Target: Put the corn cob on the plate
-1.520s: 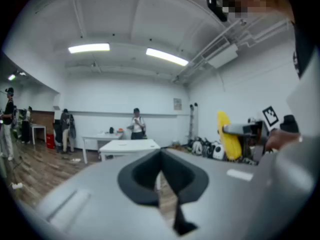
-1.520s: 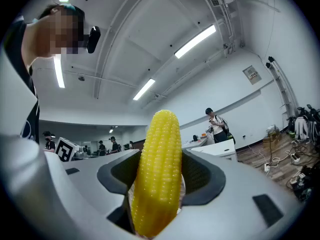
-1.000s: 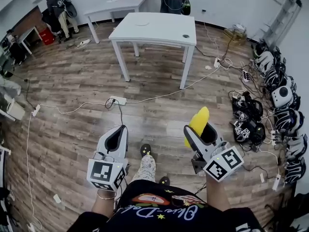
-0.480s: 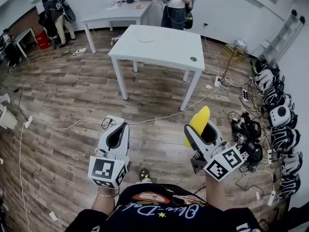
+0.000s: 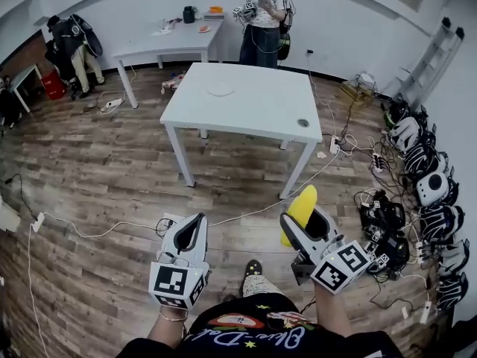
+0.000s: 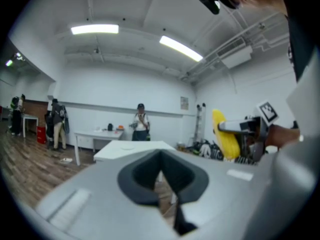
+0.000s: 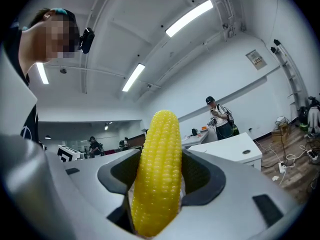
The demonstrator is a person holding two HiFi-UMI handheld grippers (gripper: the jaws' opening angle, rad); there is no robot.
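Note:
My right gripper [image 5: 304,222] is shut on a yellow corn cob [image 5: 301,209], which stands upright and sticks out past the jaw tips. In the right gripper view the corn cob [image 7: 157,169] fills the gap between the jaws. My left gripper [image 5: 194,226] is shut on nothing and is held level beside the right one. From the left gripper view the corn cob [image 6: 225,134] shows off to the right. A white plate [image 5: 220,89] lies on the white table [image 5: 253,114] well ahead of both grippers, over bare wooden floor.
A person [image 5: 264,13] stands behind the table, next to a second white table [image 5: 168,43] with small items. Cables and a power strip [image 5: 168,218] cross the floor in front of me. Headsets and gear [image 5: 421,162] line the right wall.
The table and plate have come closer and lower in the head view as I walk forward. Both grippers keep their pose, with the corn still held.

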